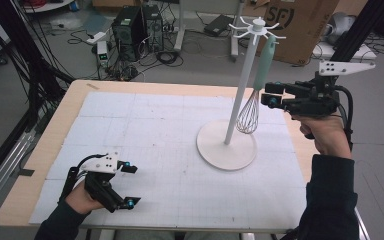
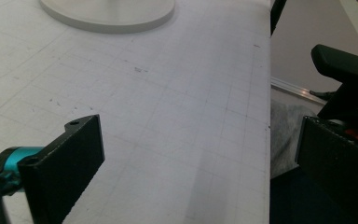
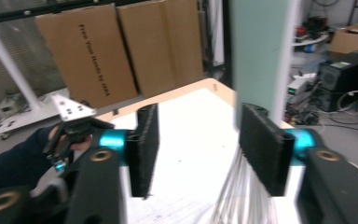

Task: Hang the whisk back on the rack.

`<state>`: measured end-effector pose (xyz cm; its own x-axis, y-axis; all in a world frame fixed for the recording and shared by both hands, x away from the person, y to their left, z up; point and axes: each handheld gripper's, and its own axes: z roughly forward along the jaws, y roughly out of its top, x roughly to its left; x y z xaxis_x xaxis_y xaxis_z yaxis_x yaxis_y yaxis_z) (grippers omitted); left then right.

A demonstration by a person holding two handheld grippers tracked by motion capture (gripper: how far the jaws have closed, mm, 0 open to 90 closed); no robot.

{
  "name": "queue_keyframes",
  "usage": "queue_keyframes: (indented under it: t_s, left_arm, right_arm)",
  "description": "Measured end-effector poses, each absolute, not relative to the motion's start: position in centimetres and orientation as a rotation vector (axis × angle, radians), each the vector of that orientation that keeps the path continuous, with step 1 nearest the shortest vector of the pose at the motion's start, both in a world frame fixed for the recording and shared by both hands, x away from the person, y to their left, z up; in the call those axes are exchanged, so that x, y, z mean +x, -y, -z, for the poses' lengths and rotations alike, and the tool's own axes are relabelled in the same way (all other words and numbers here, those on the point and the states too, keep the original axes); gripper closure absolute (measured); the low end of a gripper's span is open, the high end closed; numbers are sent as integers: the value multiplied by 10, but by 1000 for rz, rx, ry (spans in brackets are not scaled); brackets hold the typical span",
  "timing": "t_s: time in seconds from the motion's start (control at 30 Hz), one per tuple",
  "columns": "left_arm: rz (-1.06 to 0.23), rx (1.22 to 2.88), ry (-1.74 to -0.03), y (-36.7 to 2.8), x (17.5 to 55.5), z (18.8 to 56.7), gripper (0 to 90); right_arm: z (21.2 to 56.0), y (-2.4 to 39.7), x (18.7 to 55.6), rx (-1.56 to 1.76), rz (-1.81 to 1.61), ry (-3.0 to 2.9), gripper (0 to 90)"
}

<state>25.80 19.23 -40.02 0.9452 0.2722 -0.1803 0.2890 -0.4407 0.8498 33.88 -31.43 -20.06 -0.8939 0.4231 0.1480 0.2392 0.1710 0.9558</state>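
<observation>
Whisk, wire-looped with a pale green handle, hangs upright from the white hook stand; your right gripper, jaws parted beside the handle, is nearest; your left gripper rests open, well apart.

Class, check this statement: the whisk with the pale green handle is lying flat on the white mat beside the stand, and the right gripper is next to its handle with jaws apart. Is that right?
Not quite. The whisk is not lying on the mat; the high view shows it hanging from a hook at the top of the white stand. The rest holds: the right gripper is beside its handle, jaws apart.
</observation>
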Motion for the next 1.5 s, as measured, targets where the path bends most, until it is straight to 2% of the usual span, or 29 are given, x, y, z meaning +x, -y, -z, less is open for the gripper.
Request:
queue_keyframes:
  t_s: [0.1,0.2,0.4,1.1,1.5]
  left_arm:
    - [21,2047,-402,-192,258,400,18]
    - [23,2046,-404,-192,258,401,18]
    - [19,2047,-402,-193,258,400,18]
    - [-64,1931,-476,-205,264,394,18]
    - [-72,1885,-509,-211,263,392,18]
  right_arm:
    - [202,311,334,632,-1818,-2302,325]
    - [204,306,328,641,-1790,-2307,155]
    - [210,299,321,670,-1779,-2326,19]
    - [254,289,297,667,-1749,-2246,2]
    - [294,279,284,688,-1704,-2255,2]
